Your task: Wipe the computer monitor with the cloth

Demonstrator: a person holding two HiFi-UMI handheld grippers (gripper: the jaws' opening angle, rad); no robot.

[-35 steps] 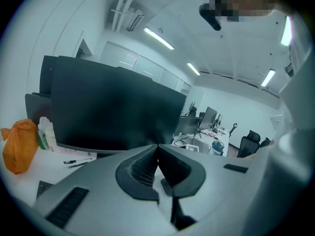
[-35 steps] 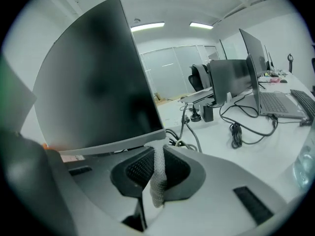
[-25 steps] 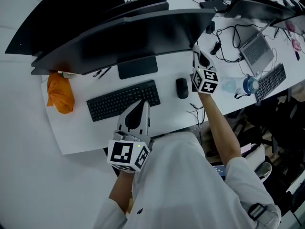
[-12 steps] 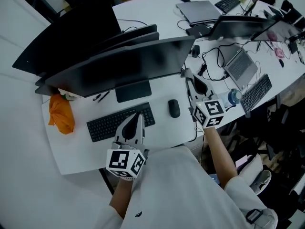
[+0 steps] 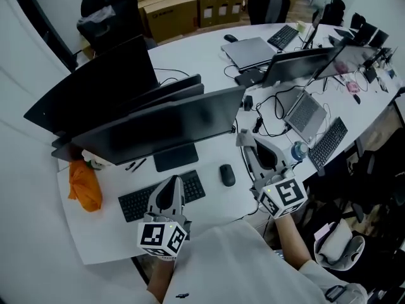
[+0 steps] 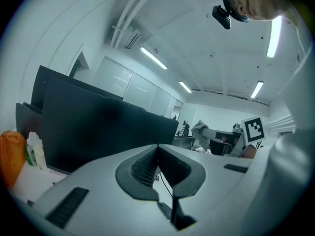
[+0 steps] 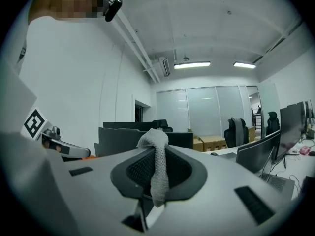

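The dark computer monitor [image 5: 164, 128] stands on the white desk [image 5: 95, 233], its screen facing me. My right gripper [image 5: 244, 139] hovers right of the screen's lower corner, off the glass. It is shut on a pale knitted cloth [image 7: 156, 161], which sticks up past the tips and hangs between the jaws. My left gripper [image 5: 174, 182] hangs over the black keyboard [image 5: 136, 204] in front of the monitor, shut with nothing in it. The left gripper view shows the monitor [image 6: 98, 127] ahead and the cloth [image 6: 201, 130] in the other gripper.
A mouse [image 5: 227, 174] lies right of the keyboard. An orange bag [image 5: 85, 185] sits at the desk's left end. To the right are cables, a water bottle [image 5: 299, 151], a laptop [image 5: 304, 116] and a second keyboard [image 5: 329, 143]. Cardboard boxes [image 5: 190, 5] stand behind.
My right gripper has drawn back from the monitor's right edge toward my body, cloth still held. The head view has risen and shows more of the room. The left gripper stays over the keyboard.
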